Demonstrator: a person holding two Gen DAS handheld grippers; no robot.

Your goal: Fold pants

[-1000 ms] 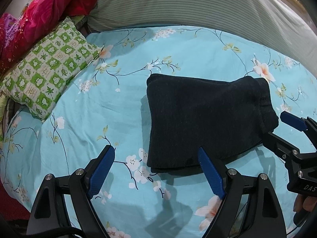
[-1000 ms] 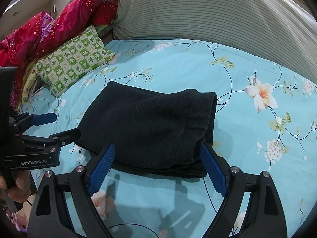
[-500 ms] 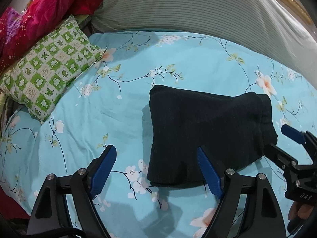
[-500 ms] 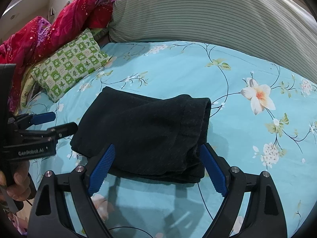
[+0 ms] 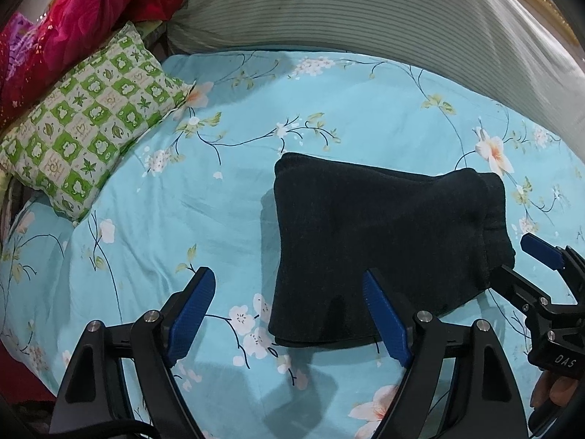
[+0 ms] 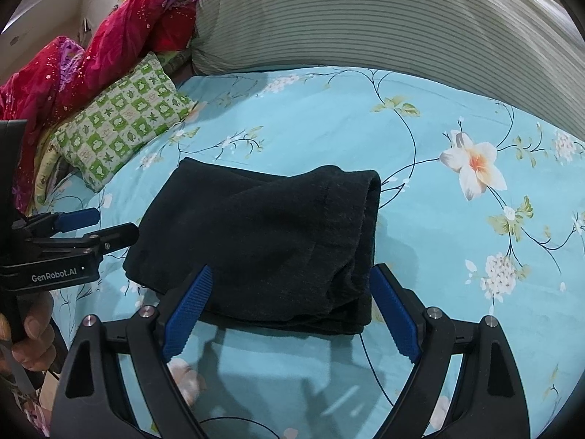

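Observation:
The dark pants (image 5: pixel 384 241) lie folded into a compact rectangle on the light blue floral bedsheet (image 5: pixel 204 219); they also show in the right wrist view (image 6: pixel 270 241). My left gripper (image 5: pixel 289 314) is open and empty, hovering just in front of the pants' near left corner. My right gripper (image 6: pixel 290 311) is open and empty, hovering just in front of the pants' near right edge. Each gripper shows in the other's view, the right one (image 5: pixel 519 263) at the pants' right side and the left one (image 6: pixel 98 225) at their left side.
A green checked pillow (image 5: pixel 87 135) lies at the far left of the bed. Red bedding (image 6: pixel 91 62) is piled behind it. A large striped grey-green bolster (image 5: pixel 384 25) runs along the back. The sheet (image 6: pixel 457 237) stretches to the right of the pants.
Both grippers have drawn back slightly from the folded pants, staying open. The pants lie still.

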